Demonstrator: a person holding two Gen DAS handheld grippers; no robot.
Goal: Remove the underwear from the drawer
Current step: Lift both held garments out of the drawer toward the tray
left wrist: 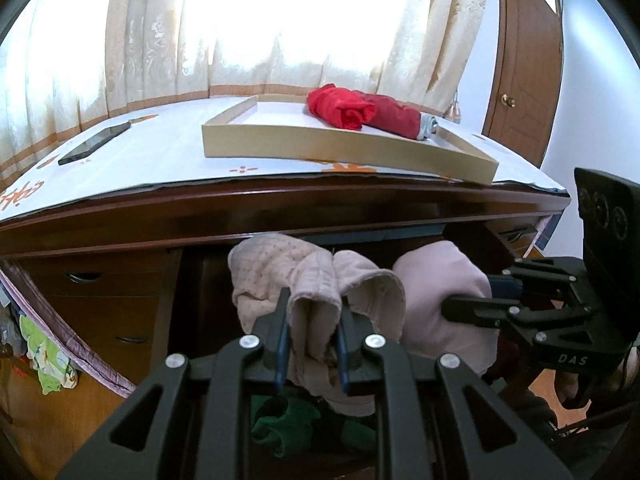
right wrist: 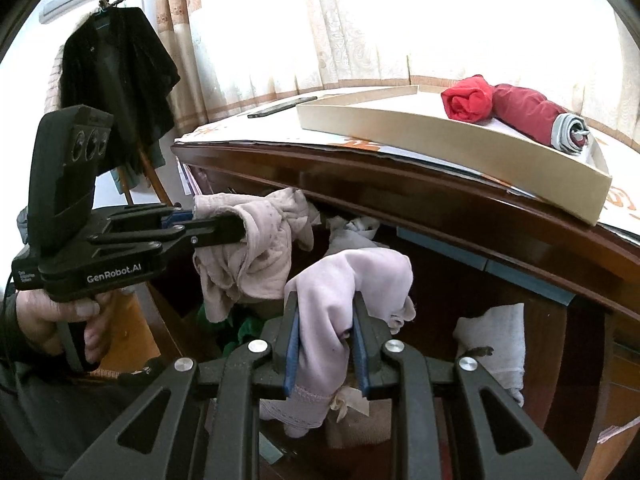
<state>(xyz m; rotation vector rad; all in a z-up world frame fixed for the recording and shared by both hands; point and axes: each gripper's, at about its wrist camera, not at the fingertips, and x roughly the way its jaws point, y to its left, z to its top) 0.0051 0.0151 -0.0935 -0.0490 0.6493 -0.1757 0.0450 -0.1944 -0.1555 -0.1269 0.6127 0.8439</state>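
My left gripper is shut on a beige dotted underwear and holds it above the open drawer. It also shows in the right wrist view with the beige underwear. My right gripper is shut on a pale pink underwear, lifted above the drawer. The right gripper also shows in the left wrist view with the pink underwear. More clothes lie in the drawer below, among them a green one.
On the dresser top stands a shallow cardboard tray with a rolled red garment and a dark red roll. A black phone lies at left. A dark coat hangs at left.
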